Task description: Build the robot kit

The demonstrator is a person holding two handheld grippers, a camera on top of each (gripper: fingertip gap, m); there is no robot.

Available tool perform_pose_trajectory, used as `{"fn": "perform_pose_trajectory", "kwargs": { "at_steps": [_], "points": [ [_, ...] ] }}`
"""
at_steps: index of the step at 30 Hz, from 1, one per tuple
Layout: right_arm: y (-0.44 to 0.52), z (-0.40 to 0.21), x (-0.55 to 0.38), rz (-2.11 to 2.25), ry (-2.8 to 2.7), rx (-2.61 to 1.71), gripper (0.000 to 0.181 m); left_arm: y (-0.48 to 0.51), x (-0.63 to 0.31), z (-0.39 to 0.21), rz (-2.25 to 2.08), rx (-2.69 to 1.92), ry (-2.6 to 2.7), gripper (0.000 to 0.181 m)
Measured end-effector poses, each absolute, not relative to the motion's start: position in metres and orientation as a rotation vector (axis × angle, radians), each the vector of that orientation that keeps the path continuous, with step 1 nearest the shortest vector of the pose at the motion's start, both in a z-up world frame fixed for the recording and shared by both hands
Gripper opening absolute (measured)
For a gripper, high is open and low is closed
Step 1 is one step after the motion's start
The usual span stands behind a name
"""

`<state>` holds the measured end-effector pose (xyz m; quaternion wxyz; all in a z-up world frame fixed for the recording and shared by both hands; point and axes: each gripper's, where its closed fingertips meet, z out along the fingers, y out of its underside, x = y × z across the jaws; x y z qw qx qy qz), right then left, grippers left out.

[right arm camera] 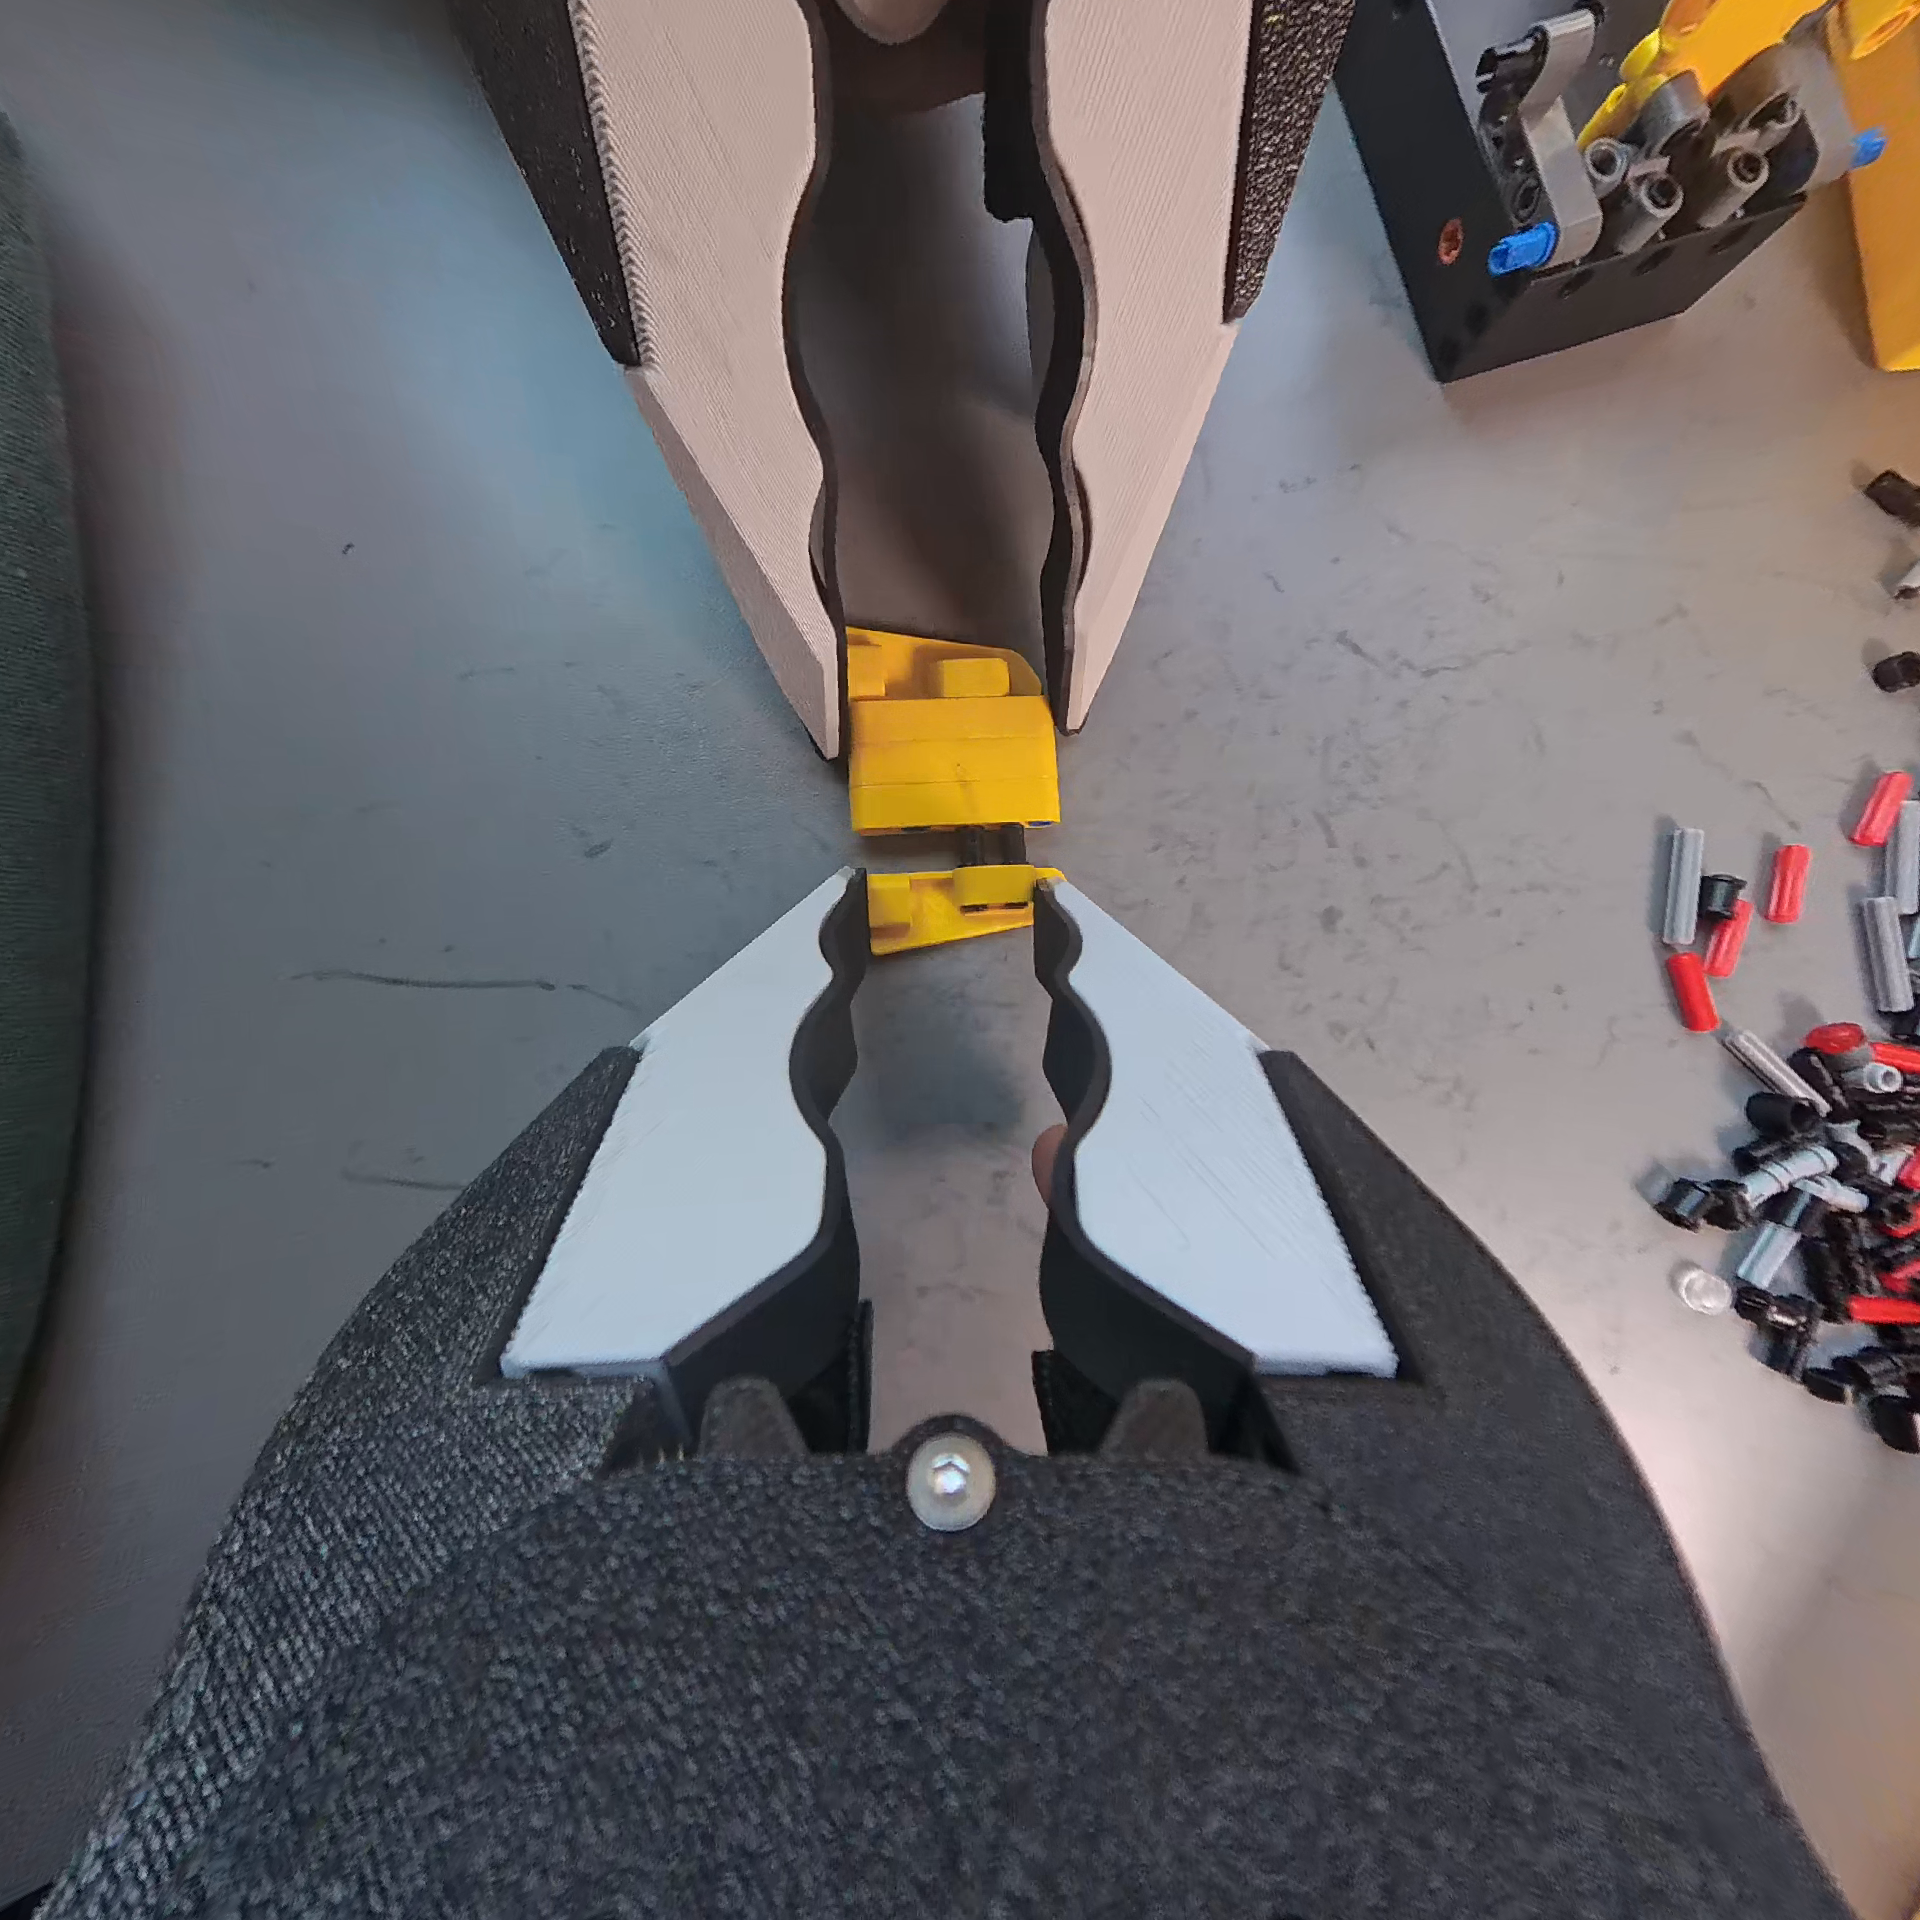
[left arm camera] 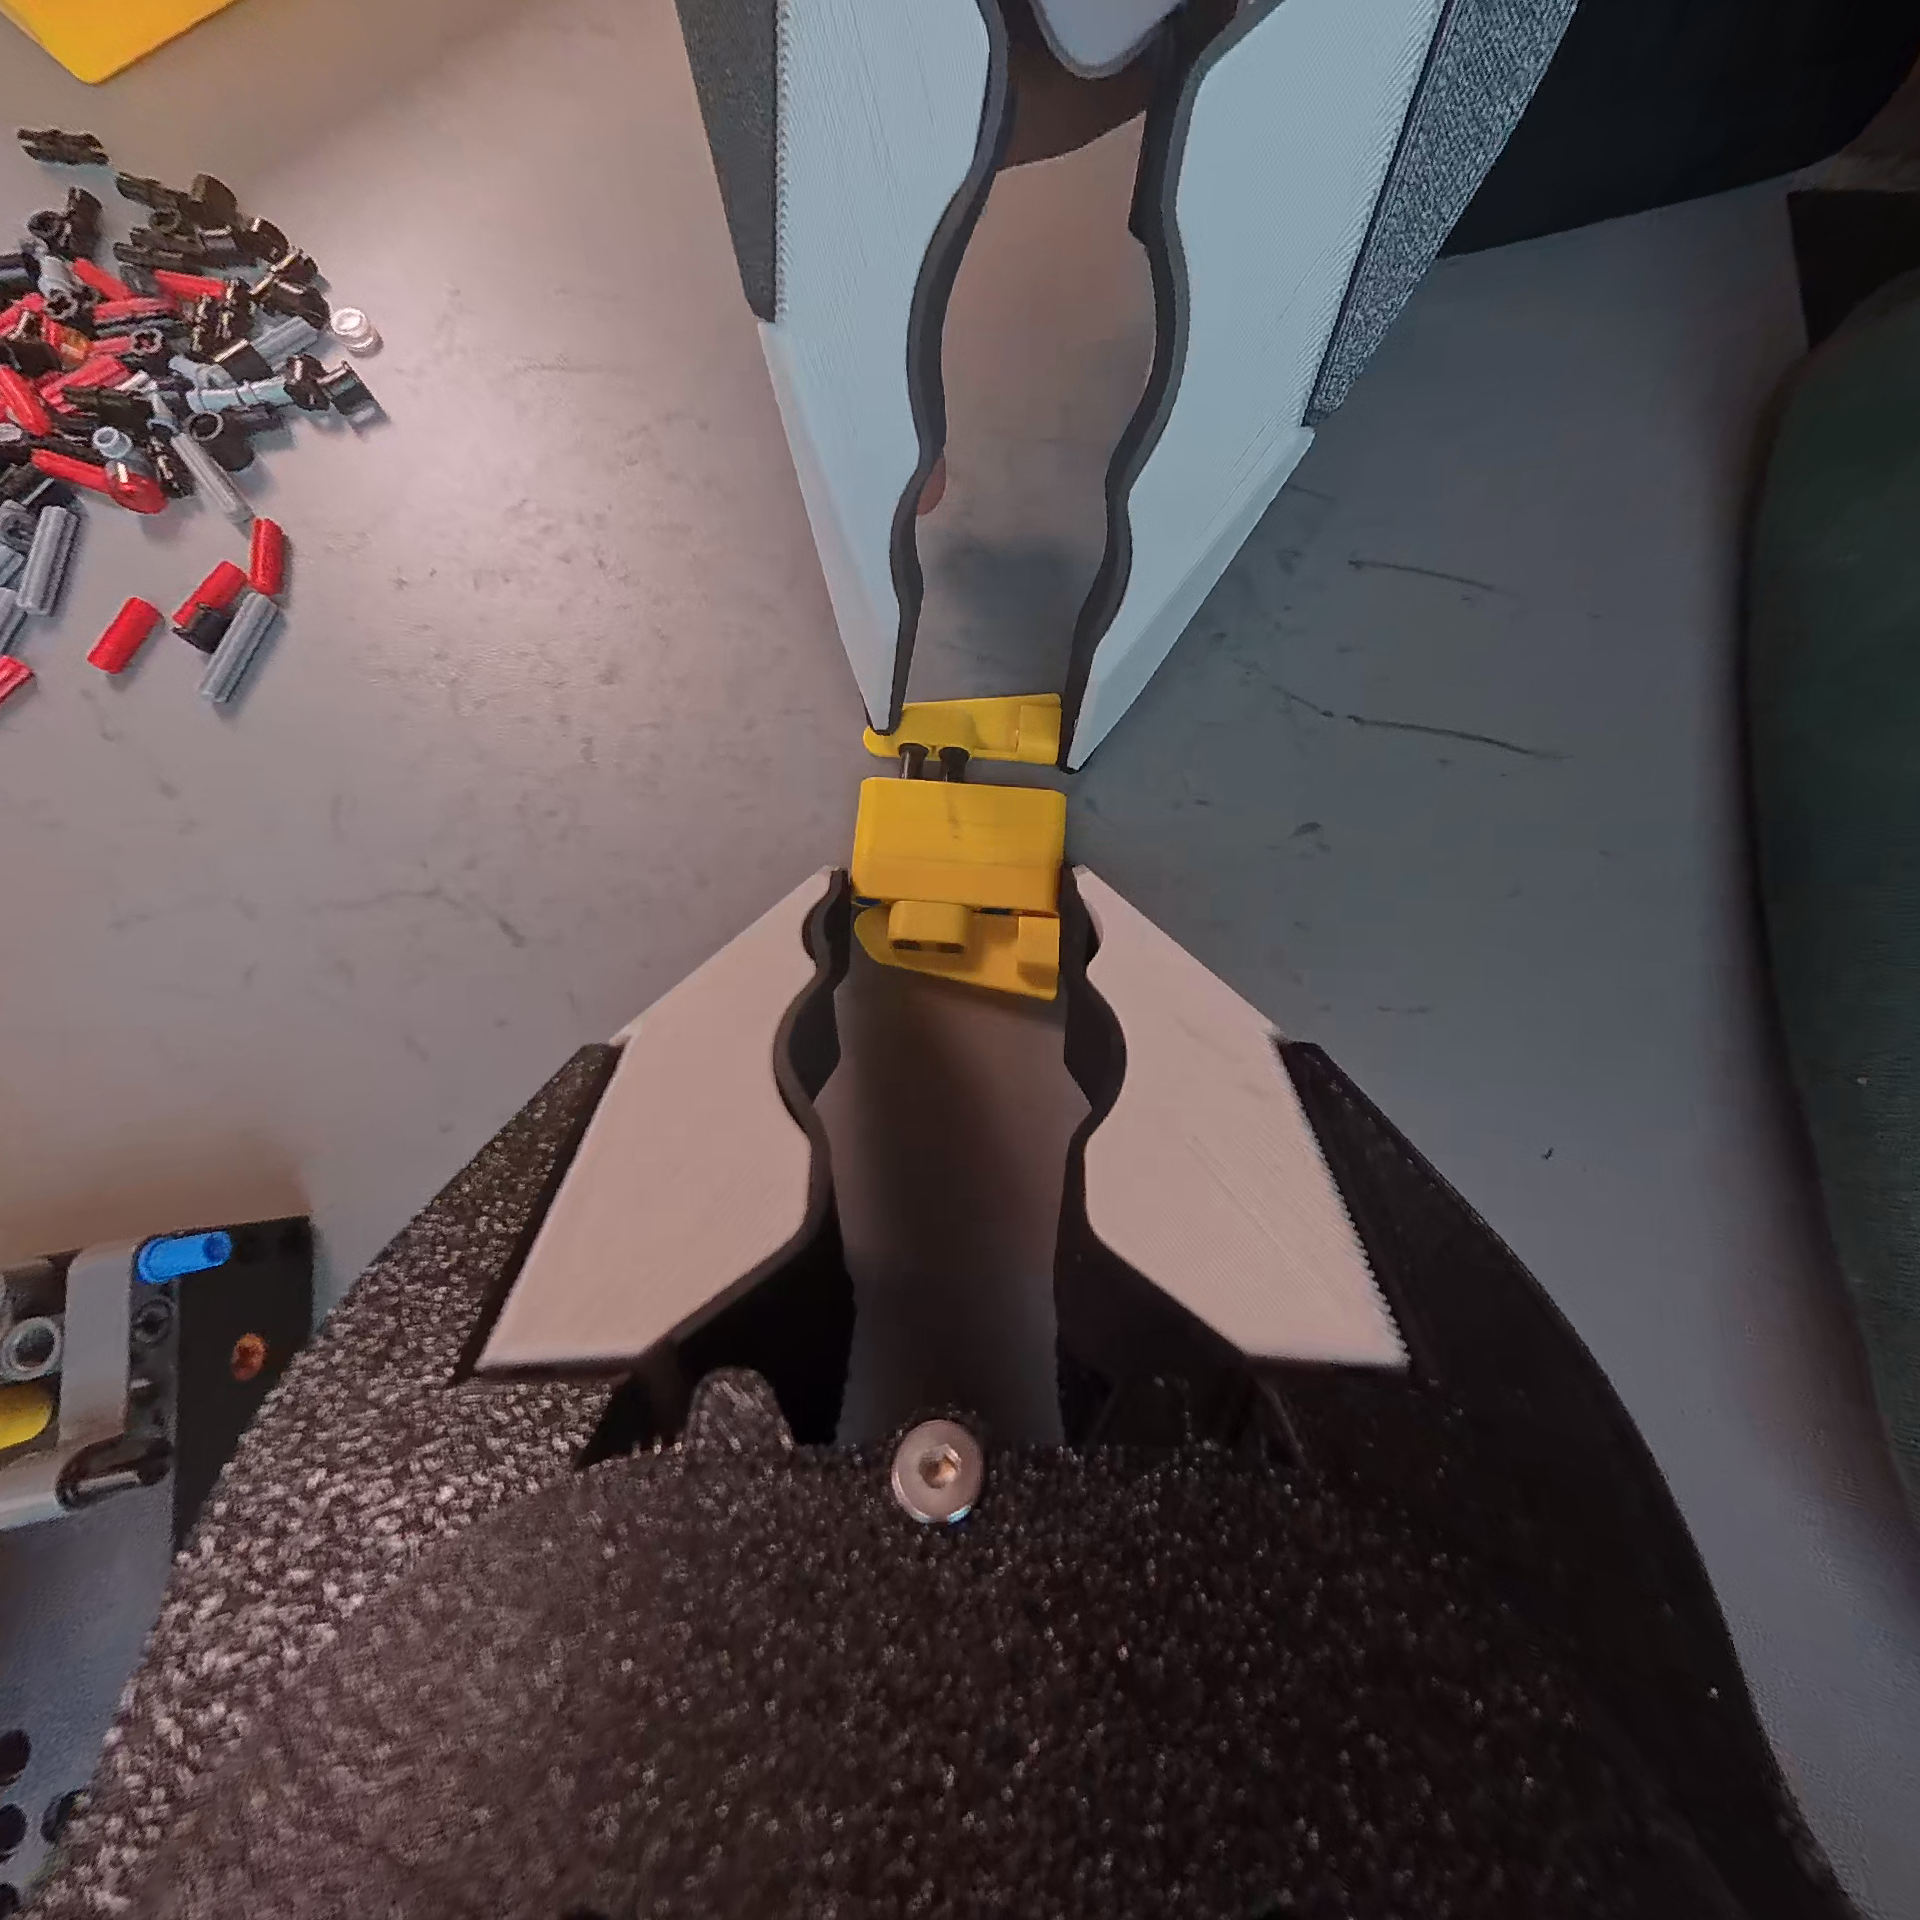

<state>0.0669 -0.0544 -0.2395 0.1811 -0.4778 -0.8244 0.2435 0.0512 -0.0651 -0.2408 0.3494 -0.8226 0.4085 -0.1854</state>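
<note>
A: Far left?
B: A pile of small red, grey and black connectors point(left arm camera: 135, 416) is spread on the grey worktop point(left arm camera: 520, 831). A black and grey assembly point(left arm camera: 156, 1340) is seen at the lower left edge.
A: Centre?
B: The left hand-held gripper point(left arm camera: 956, 914) is clenched on a yellow block point(left arm camera: 956, 831), which is pinched at its near end and held above the worktop. Opposite it, the right hand-held gripper point(left arm camera: 971, 738) is clamped on a thin yellow wedge plate point(left arm camera: 977, 717).
A: Touching?
B: A narrow gap is left between them, bridged by two black pins point(left arm camera: 930, 764) on the plate. Whether they are seated in the block cannot be told. The faces are judged parallel and the pins in line, so both grips look square.
A: Right?
B: A dark green padded thing point(left arm camera: 1849, 831) is cut off by the frame.
</note>
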Motion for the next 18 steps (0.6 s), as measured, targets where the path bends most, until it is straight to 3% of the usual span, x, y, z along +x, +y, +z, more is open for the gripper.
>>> {"fn": "perform_pose_trajectory", "kwargs": {
  "at_steps": [18],
  "points": [
    [-0.061,-0.2384,0.065,0.762,-2.318,-1.254,0.031,-0.0671,0.0515,-0.2414,-0.52,-2.135,1.074,0.039]
  ]
}}
